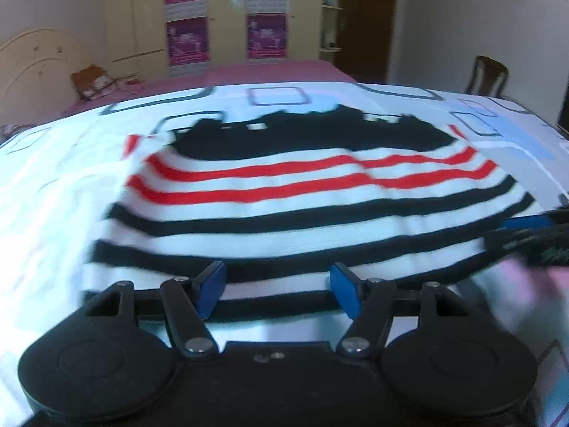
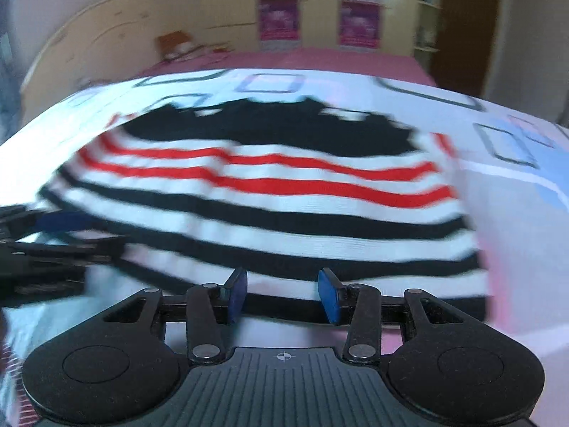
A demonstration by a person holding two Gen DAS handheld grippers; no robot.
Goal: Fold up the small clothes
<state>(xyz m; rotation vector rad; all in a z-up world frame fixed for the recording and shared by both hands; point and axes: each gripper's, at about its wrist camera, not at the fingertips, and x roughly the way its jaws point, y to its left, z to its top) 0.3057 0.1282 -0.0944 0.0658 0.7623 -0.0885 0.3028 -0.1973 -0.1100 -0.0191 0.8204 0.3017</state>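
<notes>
A small striped garment (image 1: 284, 199), white with black and red stripes and a black far part, lies flat on a white patterned sheet (image 1: 53, 185); it also shows in the right wrist view (image 2: 270, 206). My left gripper (image 1: 277, 288) is open, its blue pads (image 1: 209, 290) at the garment's near hem, left portion. My right gripper (image 2: 282, 293) is open at the near hem, right portion. Each gripper shows blurred at the edge of the other's view: the right gripper (image 1: 533, 235) and the left gripper (image 2: 53, 245).
The sheet (image 2: 515, 213) covers a bed with a pink cover (image 1: 270, 71) behind. A wardrobe with purple posters (image 1: 227, 17) stands at the back, a curved headboard (image 1: 32, 60) at the left, a dark chair (image 1: 487, 74) at the right.
</notes>
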